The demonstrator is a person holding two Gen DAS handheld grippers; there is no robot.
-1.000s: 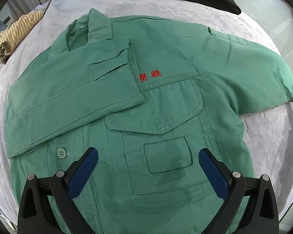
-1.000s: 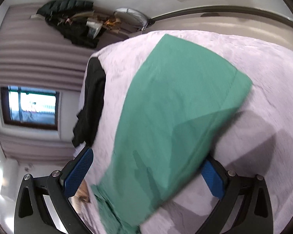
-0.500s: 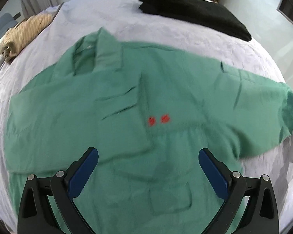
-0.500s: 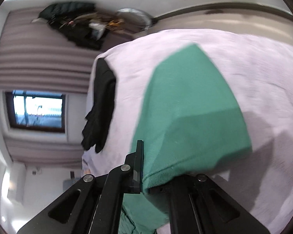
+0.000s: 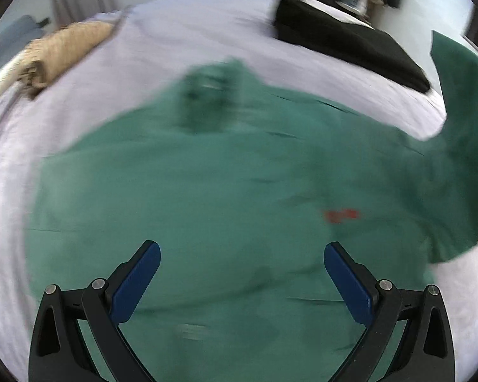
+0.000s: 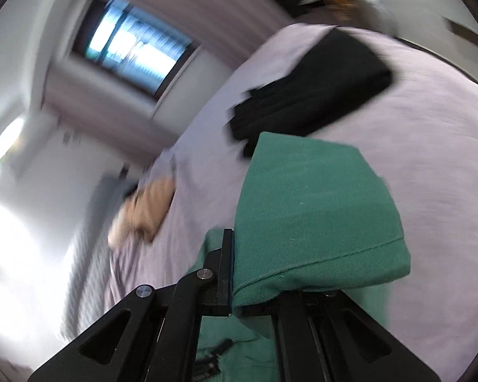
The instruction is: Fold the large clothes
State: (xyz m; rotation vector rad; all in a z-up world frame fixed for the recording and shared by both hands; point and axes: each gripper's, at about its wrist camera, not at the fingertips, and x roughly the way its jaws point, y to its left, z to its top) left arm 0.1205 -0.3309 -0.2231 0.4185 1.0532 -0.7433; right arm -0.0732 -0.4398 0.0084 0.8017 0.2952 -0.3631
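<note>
**Q:** On the bed (image 5: 181,47), where is the shirt?

**A:** Across the pale lilac bedspread lies a green work shirt (image 5: 207,197), blurred, with red chest lettering (image 5: 340,215). Its sleeve (image 6: 315,210) is lifted at the right, clamped in the right tongs (image 6: 234,273).

**Q:** And the left tongs (image 5: 242,283)?

**A:** Spread wide above the shirt, holding nothing. A folded black garment (image 5: 350,47) and a tan cloth (image 5: 63,51) lie at the bed's far edge.

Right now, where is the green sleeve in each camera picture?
Left wrist view: the green sleeve is lifted at the far right edge, above the bed.
Right wrist view: the same sleeve fills the lower middle, clamped in the shut right gripper.
Shared landmark: the folded black clothes lie on the bed just beyond the sleeve in both.
</note>
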